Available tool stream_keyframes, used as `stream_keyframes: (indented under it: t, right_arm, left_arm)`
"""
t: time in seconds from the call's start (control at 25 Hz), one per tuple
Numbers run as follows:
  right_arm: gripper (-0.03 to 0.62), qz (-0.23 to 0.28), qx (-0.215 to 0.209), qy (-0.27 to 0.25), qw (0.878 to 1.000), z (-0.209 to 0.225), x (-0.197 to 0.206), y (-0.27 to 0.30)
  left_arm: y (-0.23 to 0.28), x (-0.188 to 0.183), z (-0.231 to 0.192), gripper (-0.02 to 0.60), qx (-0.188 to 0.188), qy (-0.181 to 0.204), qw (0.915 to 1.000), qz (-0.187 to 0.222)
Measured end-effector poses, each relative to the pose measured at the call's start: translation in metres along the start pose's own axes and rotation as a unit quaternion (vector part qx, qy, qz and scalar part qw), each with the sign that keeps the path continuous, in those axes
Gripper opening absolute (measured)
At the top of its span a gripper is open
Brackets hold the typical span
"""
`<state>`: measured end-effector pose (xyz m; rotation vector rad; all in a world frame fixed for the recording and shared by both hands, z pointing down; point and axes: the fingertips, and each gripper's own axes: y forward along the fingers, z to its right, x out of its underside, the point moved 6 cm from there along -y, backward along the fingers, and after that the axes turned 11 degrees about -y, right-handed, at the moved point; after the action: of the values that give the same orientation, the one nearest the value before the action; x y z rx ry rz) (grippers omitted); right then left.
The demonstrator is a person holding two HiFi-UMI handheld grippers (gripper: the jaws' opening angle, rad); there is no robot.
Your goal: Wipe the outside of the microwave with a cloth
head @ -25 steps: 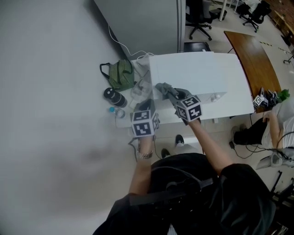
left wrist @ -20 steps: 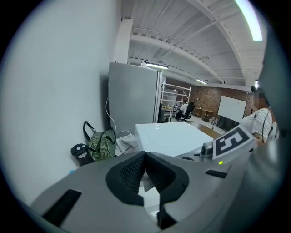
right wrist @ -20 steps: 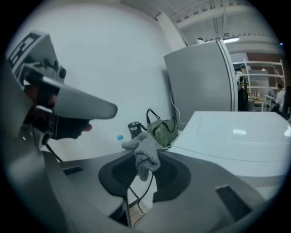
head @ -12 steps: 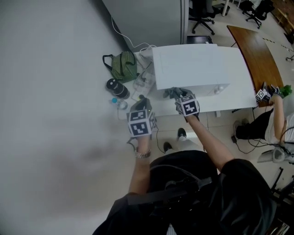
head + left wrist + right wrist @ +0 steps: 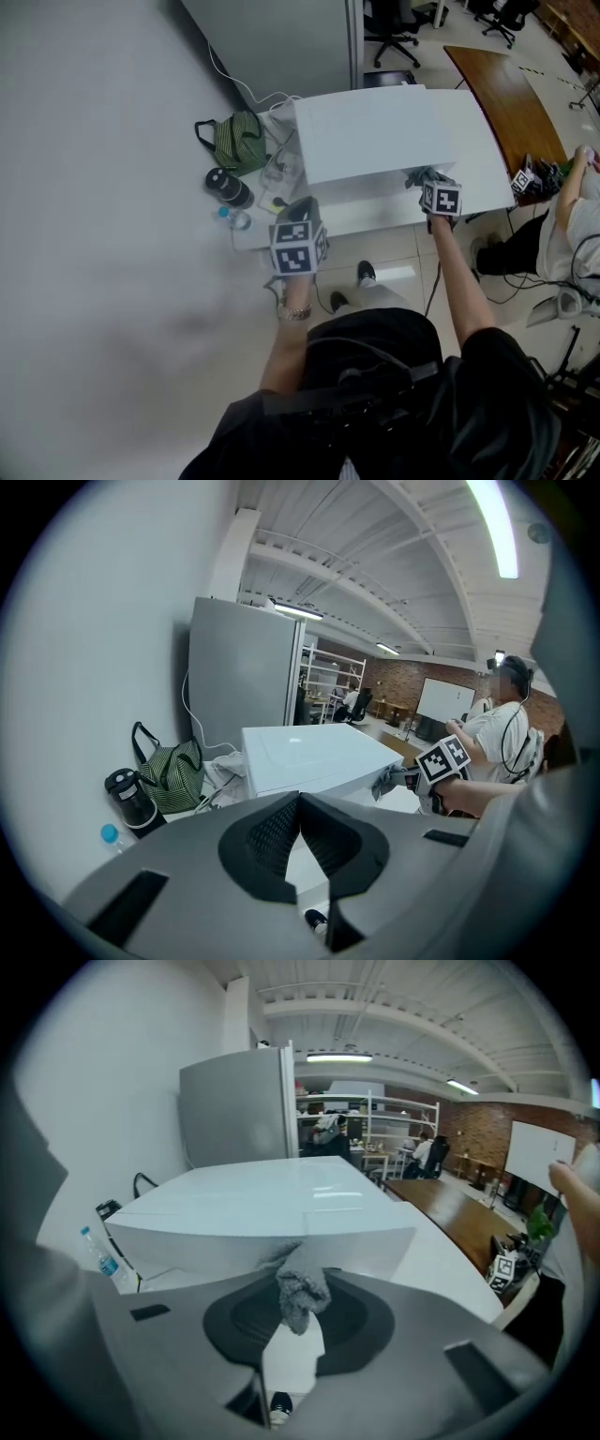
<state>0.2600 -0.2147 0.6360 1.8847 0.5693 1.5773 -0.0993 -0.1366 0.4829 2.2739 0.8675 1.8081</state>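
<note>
The right gripper (image 5: pixel 298 1321) was clamped shut on a bunched grey cloth (image 5: pixel 302 1283), whose free end stood just ahead of the fingertips and appeared to press against the front face of the white microwave (image 5: pixel 384 131), toward that face's right end. The microwave lay directly beyond those fingers on a white table (image 5: pixel 356 214), its long axis running side to side across them, so any stroke along the front would likely have had to travel sideways, not forward. The right gripper was plainly the nearer of the two. The left gripper (image 5: pixel 300 808) hung short of the table's near edge, its jaws pressed together with nothing between them, and the microwave sat ahead of its fingers and off to their right. Farther left of those fingers, by the wall, stood a green striped bag (image 5: pixel 173 775), a black capped flask (image 5: pixel 131 799) and a small water bottle (image 5: pixel 111 834) with a blue cap; what each held could not be made out. A seated person (image 5: pixel 577 220) was visible well off to the right.
</note>
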Motion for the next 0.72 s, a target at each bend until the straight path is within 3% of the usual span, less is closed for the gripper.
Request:
stream_keyframes:
  t: [0.08, 0.2, 0.36, 0.52, 0.6, 0.72]
  right_arm:
    - [0.074, 0.011, 0.014, 0.022, 1.000, 0.013, 0.001, -0.005]
    - [0.074, 0.028, -0.010, 0.017, 0.999, -0.010, 0.003, -0.011]
    - [0.075, 0.036, -0.109, -0.040, 0.993, -0.103, 0.007, -0.008]
    - [0.075, 0.032, -0.241, -0.119, 0.963, -0.222, 0.017, 0.011]
    - [0.075, 0.041, -0.267, -0.146, 0.952, -0.265, 0.006, 0.015]
    - [0.075, 0.059, -0.274, -0.157, 0.947, -0.304, -0.019, 0.022]
  left_arm:
    - [0.001, -0.001, 0.001, 0.006, 0.002, 0.001, 1.0000, 0.001]
    - [-0.002, -0.001, -0.005, 0.006, -0.005, -0.005, 1.0000, 0.002]
    - [-0.010, -0.003, -0.019, 0.006, -0.024, -0.015, 0.9996, 0.007]
    - [-0.020, -0.001, -0.034, 0.006, -0.050, -0.026, 0.9983, 0.014]
    - [-0.025, 0.000, -0.040, 0.006, -0.062, -0.031, 0.9975, 0.018]
    - [-0.033, 0.002, -0.048, 0.006, -0.078, -0.037, 0.9961, 0.020]
